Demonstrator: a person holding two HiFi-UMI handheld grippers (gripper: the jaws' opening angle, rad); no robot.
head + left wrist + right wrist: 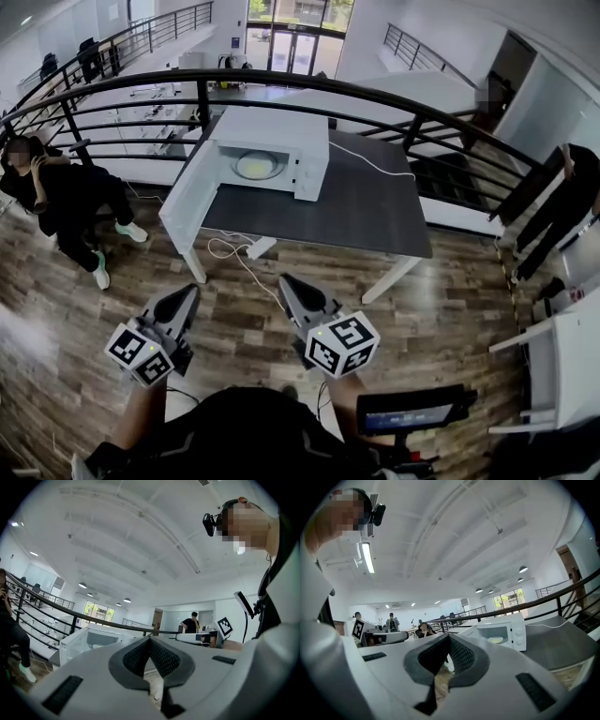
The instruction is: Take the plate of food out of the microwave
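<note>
A white microwave (281, 150) stands on a dark table (347, 211) with its door (187, 197) swung open to the left. Inside it lies a plate of food (258, 166), which the right gripper view also catches as a pale plate of food (495, 640) in the open microwave (506, 632). Both grippers hang well short of the table, above the wooden floor. My left gripper (190, 292) is shut and holds nothing, and my right gripper (285, 281) is likewise shut and empty. In the left gripper view the jaws (150, 638) meet, with the microwave (91, 641) beyond them.
A curved black railing (375, 94) runs behind the table. One person sits at the left (56, 192) and another stands at the right (562, 202). A white cable (234, 253) trails from the table to the floor. A white table (562, 366) stands at the right.
</note>
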